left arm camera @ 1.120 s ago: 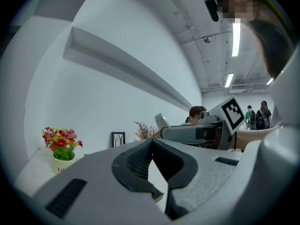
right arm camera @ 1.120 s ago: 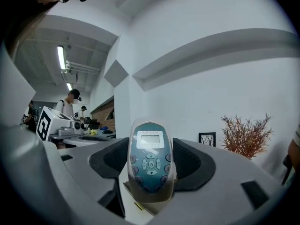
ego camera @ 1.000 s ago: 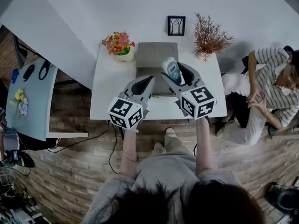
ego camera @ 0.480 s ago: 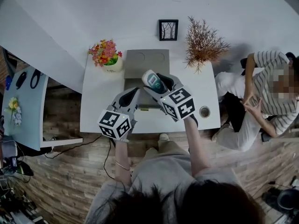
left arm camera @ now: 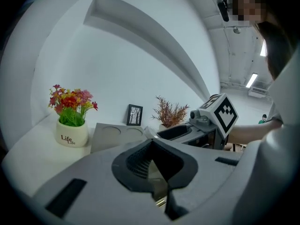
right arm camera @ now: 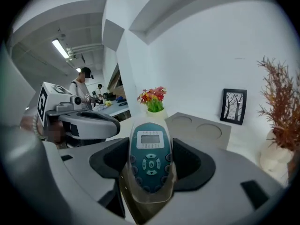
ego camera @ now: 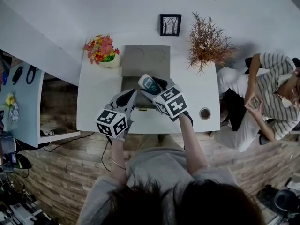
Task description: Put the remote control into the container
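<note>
Grips remote control (right arm camera: pixel 149 159) by its tail in right gripper (ego camera: pixel 154 87), left gripper (ego camera: pixel 129 96) closed empty; could pivot, clip container (ego camera: pixel 132 83) rim.

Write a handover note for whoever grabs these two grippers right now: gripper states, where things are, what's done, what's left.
Right gripper: shut on the remote control, with its screen end past the fingers, held over the grey container on the white table.
Left gripper: shut, empty, beside the right one near the table's front edge.
Done: remote picked up.
Left: lower it into the container, then release.
</note>
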`<state>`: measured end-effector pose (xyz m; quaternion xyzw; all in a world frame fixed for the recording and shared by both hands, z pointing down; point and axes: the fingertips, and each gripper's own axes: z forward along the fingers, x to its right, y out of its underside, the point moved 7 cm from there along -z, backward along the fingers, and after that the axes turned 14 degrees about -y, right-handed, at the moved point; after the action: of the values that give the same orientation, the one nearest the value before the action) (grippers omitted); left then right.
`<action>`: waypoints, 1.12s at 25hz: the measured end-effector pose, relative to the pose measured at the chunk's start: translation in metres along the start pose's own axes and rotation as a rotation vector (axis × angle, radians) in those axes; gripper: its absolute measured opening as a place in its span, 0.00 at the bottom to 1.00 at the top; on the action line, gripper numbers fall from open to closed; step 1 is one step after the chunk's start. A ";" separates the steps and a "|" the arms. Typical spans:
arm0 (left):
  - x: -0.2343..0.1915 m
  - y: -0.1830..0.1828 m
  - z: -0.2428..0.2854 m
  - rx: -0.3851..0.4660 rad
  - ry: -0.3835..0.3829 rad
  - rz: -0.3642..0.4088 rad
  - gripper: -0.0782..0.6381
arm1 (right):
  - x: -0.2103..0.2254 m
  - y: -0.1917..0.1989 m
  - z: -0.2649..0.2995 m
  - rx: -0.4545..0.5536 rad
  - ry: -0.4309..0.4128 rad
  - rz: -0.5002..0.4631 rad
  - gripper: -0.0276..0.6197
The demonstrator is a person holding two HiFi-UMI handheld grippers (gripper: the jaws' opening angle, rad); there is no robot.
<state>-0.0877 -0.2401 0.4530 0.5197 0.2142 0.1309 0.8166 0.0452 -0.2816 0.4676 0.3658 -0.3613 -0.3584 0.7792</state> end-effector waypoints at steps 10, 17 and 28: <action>-0.025 0.018 0.012 -0.076 -0.012 -0.039 0.11 | 0.011 0.027 0.055 -0.230 -0.037 -0.003 0.49; -0.030 0.027 0.017 -0.108 -0.011 -0.071 0.11 | 0.016 0.036 0.076 -0.356 -0.031 -0.034 0.49; -0.039 0.031 0.019 -0.144 -0.024 -0.073 0.11 | 0.018 0.053 0.097 -0.525 -0.008 -0.136 0.49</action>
<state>-0.1120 -0.2590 0.4959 0.4530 0.2134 0.1101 0.8586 -0.0109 -0.3013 0.5627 0.1733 -0.2338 -0.4929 0.8200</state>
